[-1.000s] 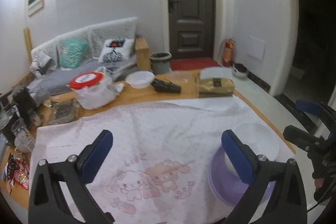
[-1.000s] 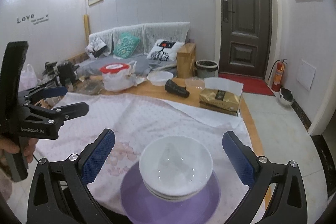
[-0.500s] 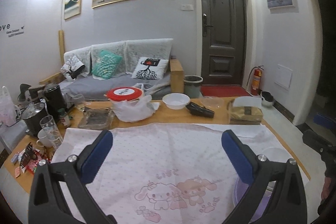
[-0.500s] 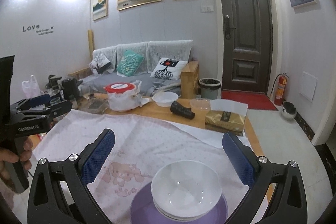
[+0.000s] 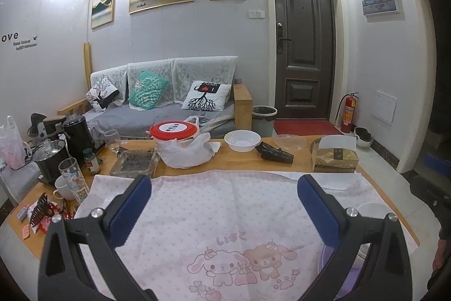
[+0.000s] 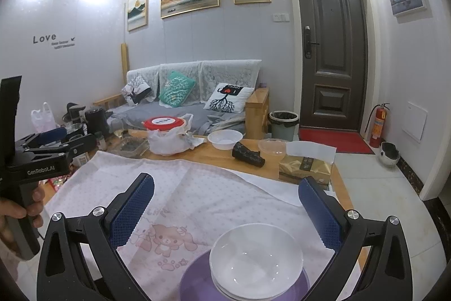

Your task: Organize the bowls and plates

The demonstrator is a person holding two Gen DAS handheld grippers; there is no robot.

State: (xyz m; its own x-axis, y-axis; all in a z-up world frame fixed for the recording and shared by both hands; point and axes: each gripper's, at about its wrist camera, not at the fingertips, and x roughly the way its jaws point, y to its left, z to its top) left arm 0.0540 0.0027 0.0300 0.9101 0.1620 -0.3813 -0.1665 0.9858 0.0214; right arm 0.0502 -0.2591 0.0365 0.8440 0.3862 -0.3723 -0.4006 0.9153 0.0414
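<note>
A stack of white bowls (image 6: 256,261) sits on a purple plate (image 6: 197,281) at the near right of the pink cloth (image 6: 197,196). My right gripper (image 6: 225,205) is open and empty, raised above and behind the stack. My left gripper (image 5: 225,202) is open and empty over the cloth's middle; it also shows in the right wrist view (image 6: 50,143) at the left. In the left wrist view the purple plate (image 5: 327,264) and a white bowl rim (image 5: 372,209) peek out behind the right finger.
At the table's far side stand a red-lidded tub in a bag (image 5: 180,140), a white bowl (image 5: 242,140), a clear bowl (image 5: 290,141), a black roll (image 5: 274,153), a tissue box (image 5: 334,157), a glass tray (image 5: 135,162), kettles and cups (image 5: 67,160).
Both grippers have risen and tilted up, away from the stacked bowls and plate. The stack now sits lower in both views. Both stay open.
</note>
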